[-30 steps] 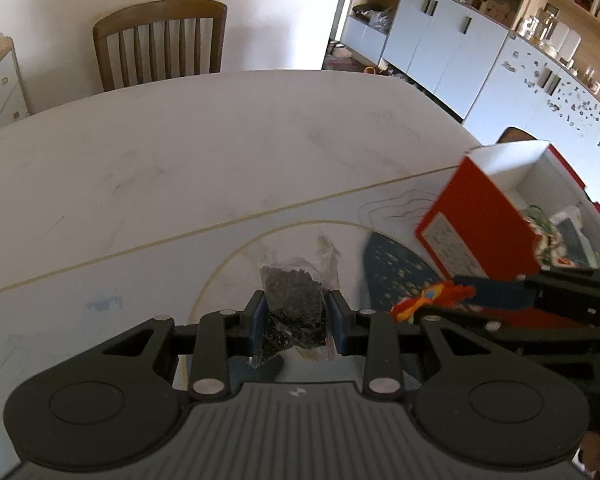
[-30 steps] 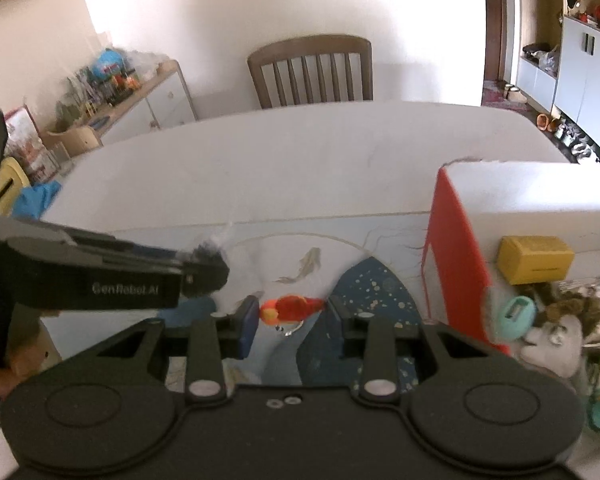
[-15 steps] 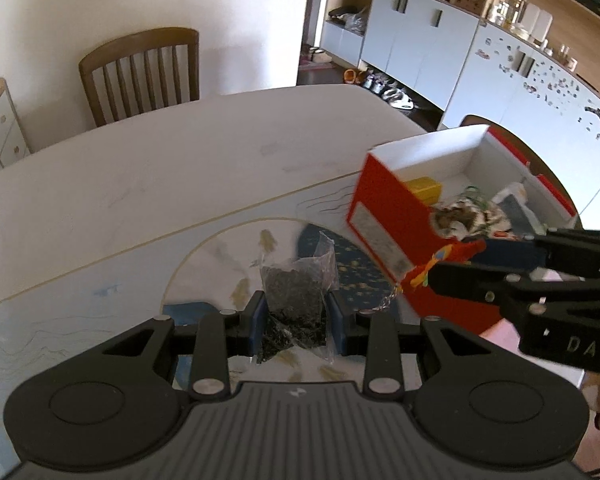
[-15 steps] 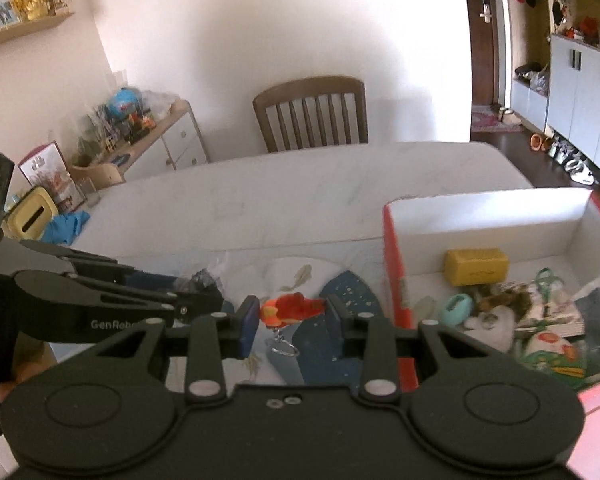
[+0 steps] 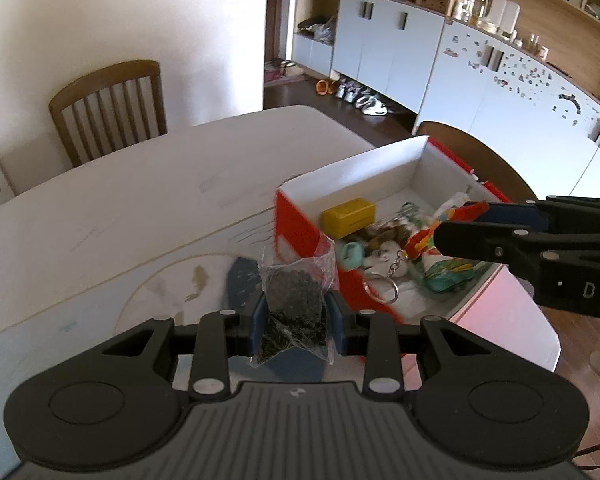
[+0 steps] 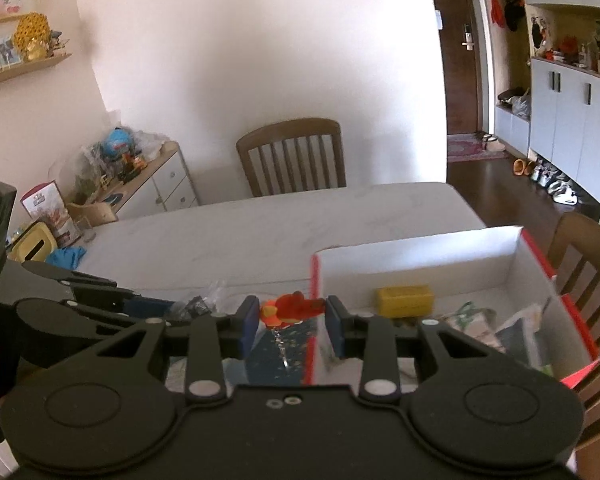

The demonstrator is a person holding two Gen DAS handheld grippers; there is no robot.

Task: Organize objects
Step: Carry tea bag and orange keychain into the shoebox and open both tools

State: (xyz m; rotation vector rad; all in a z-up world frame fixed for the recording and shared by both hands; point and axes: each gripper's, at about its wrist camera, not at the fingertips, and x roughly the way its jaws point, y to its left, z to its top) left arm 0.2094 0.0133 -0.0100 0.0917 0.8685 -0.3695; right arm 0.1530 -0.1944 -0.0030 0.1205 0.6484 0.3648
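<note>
Both grippers have risen off the table and swung toward the box since a second ago, each carrying its load with it. Clamped between the pads of the left gripper (image 5: pixel 294 322) is a clear packet of dark granules (image 5: pixel 294 308), held by its lower half so the crinkled top stands up ahead of the fingers; the grip looks no different from a second ago. Just past that packet and to its right is the near red wall of the red-and-white box (image 5: pixel 300 228), which earlier lay well off to the right and is now almost straight ahead. Pinched crosswise in the right gripper (image 6: pixel 292 322) is a red-and-orange keychain toy (image 6: pixel 292 308), its thin chain hanging below the pads; in the left wrist view the same toy already hangs over the box interior, above the pile of things inside. Beyond the toy, inside the box, sit a yellow block (image 6: pixel 405 299), a teal trinket (image 5: pixel 351 254) and assorted soft packets. Under both grippers lies the table (image 5: pixel 140 208), white with a printed mat, now farther below than before. For the task, this reads as the carry phase nearly done: the toy seems ready to be let go into the box, while the packet likely needs a little more travel past the near wall first.
</note>
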